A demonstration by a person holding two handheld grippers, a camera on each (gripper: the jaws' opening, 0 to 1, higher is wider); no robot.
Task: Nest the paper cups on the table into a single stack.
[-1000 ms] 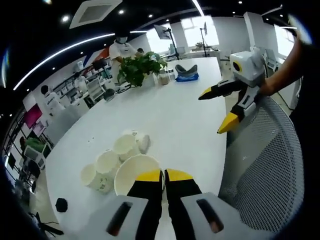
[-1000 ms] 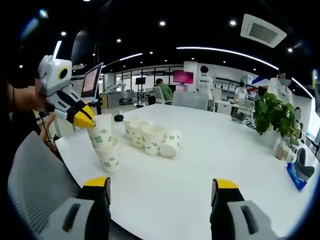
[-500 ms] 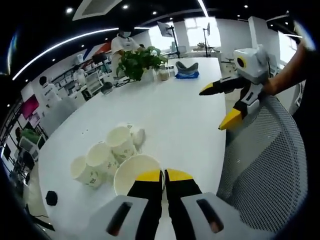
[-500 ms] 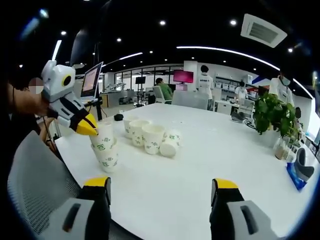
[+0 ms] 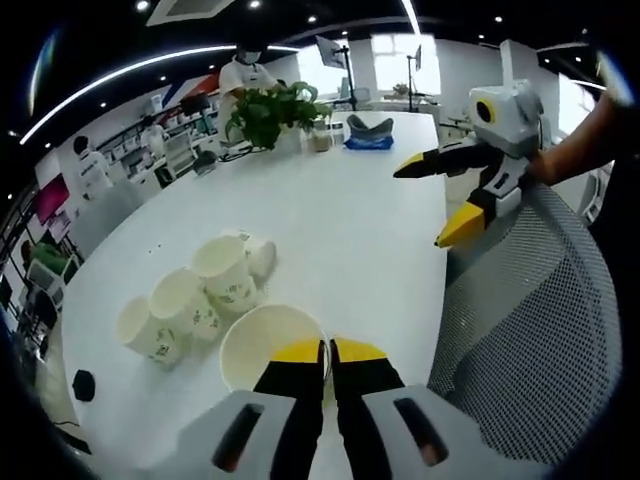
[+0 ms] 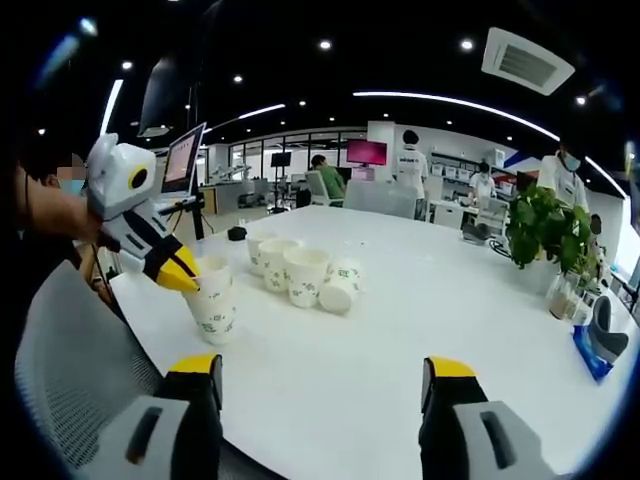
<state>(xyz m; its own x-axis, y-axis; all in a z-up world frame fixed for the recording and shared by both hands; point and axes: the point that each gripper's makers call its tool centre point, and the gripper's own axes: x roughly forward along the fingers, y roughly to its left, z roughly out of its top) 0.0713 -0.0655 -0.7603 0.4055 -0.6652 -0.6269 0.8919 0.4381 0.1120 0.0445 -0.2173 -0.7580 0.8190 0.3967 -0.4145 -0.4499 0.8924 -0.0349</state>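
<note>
Near the table edge closest to me, left gripper is clamped on the rim of the top cup, nested upright in the stack. Loose cups sit just beyond, toward table centre; one lies tipped. Right gripper hangs spread, holding nothing, well apart. Left looks nearer.

Paper cups white, green printed motifs (logo detail too small to read). Table plain white. Left gripper white body, black jaws, yellow tips; right gripper same scheme. Chair mesh grey. Plant green.
</note>
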